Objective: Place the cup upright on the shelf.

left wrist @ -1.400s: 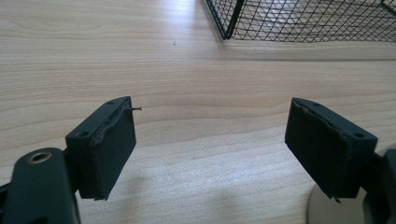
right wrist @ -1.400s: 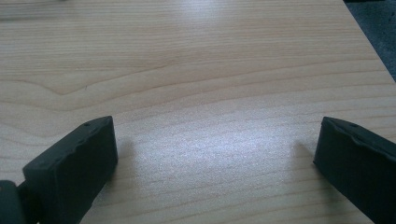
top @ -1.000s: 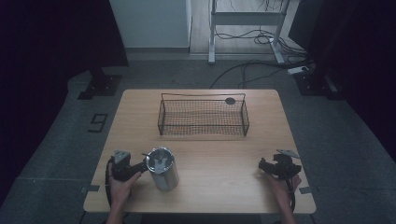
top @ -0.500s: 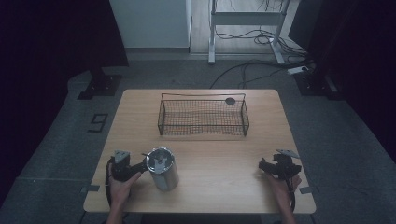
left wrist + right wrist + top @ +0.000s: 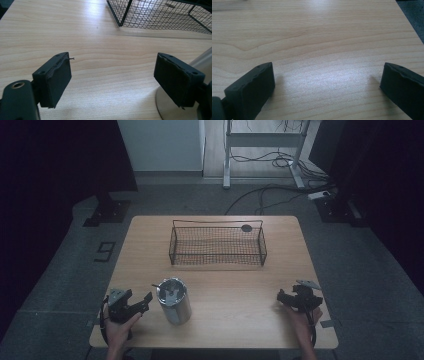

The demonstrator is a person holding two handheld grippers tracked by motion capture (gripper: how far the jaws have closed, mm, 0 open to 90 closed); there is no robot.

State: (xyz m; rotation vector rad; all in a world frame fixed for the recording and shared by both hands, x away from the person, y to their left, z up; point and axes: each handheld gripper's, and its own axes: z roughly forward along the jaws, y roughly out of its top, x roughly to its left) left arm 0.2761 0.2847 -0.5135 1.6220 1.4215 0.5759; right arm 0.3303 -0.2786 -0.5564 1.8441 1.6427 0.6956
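I find the steel canister standing on the desk just outside my left gripper fingers, unmoved over the last second; no approach has begun. Its long axis is vertical, mouth upward. Left fingers are released, empty. Right gripper likewise released. The wire basket sits beyond.

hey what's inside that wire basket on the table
The wire basket looks empty: table wood shows through its mesh. A small dark round thing sits by its far right corner; inside or behind, unclear.
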